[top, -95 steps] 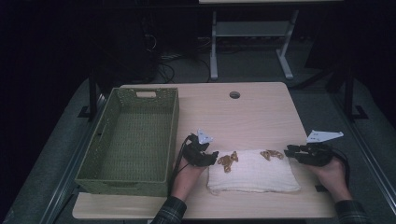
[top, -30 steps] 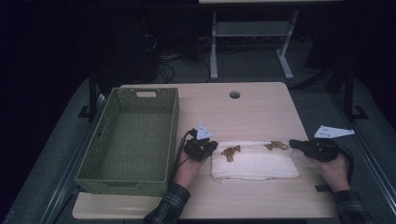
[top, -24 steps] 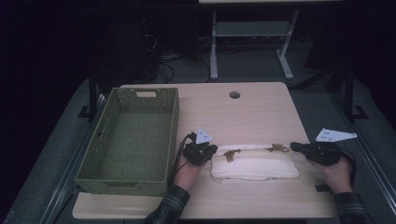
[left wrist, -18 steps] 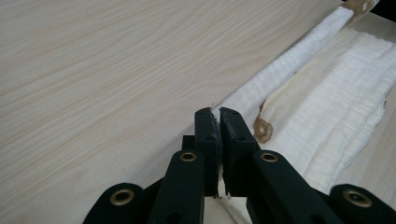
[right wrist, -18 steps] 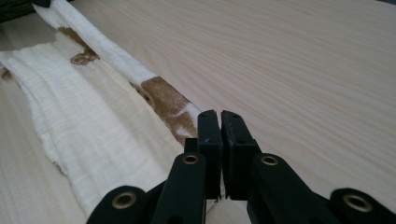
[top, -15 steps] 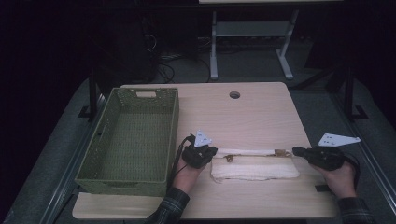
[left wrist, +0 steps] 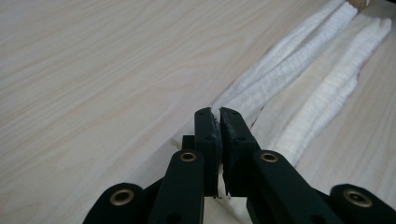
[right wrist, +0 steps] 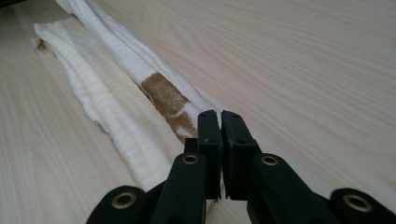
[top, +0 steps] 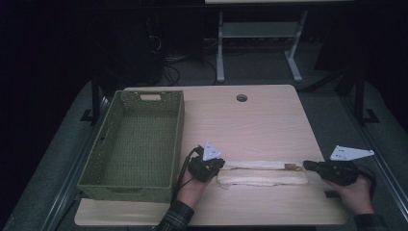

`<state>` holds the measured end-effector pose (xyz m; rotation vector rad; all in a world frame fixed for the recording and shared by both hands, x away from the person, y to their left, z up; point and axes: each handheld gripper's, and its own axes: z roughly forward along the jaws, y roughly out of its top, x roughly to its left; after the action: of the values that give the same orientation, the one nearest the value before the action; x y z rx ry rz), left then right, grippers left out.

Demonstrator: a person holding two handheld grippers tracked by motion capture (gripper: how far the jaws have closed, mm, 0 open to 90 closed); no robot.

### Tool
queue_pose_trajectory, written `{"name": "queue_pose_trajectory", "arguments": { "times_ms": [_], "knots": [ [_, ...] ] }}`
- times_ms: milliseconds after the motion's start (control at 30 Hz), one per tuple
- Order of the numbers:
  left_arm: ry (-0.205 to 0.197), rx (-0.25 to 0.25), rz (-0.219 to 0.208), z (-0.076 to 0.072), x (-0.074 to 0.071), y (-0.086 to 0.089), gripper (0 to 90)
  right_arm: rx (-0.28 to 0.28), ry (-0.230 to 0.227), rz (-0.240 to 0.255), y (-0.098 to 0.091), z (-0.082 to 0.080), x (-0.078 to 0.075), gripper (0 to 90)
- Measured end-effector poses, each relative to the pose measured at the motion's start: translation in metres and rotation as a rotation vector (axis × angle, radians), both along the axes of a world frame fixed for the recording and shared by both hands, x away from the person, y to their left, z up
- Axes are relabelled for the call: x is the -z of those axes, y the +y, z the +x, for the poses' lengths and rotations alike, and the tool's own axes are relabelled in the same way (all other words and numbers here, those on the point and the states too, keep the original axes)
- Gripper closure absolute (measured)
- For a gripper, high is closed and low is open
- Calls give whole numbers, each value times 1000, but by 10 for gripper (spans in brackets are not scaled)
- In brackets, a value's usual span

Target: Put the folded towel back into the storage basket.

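The left tool point(top: 219, 165) was clenched on one end of the long white ribbed cloth point(top: 262, 177), the right tool point(top: 308, 166) on the other, brown-stained end. The cloth lay folded along the pale wooden counter point(top: 250, 125) toward six o'clock, a green woven basket point(top: 137, 139) at nine.

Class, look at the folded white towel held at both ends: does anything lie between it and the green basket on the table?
Nothing visible does. The towel lies right of the green basket, with the left gripper clamped on its near end and bare table around.

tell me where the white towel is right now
In the high view the white towel lies on the table's near edge, stretched between both hand-held grippers, right of the green basket.
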<state>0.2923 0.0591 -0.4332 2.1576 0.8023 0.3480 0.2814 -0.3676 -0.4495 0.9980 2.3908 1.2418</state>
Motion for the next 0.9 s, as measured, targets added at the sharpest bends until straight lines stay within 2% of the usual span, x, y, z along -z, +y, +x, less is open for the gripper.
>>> {"name": "queue_pose_trajectory", "arguments": {
  "times_ms": [167, 400, 533, 633, 767, 800, 900],
  "knots": [
    [1, 16, 30, -7, 2, -3, 858, -12, 16, -7, 1, -6, 3, 867],
    [15, 32, 30, -15, 2, 0, 858, -22, 19, 0, -1, -15, 3, 868],
    [40, 44, 43, -18, 5, 1, 855, -36, 42, -9, -1, -20, 6, 862],
    [52, 43, 50, -18, 9, 1, 810, -46, 74, -21, 0, -21, 10, 840],
    [48, 43, -3, -20, 0, 4, 731, -49, 64, 18, -3, -22, 5, 769],
    [46, 42, -31, -20, -3, 4, 725, -45, 55, 27, -4, -23, 3, 769],
    [40, 47, -60, -21, -9, 6, 726, -41, 31, 42, -5, -25, -3, 776]
  ]
}}
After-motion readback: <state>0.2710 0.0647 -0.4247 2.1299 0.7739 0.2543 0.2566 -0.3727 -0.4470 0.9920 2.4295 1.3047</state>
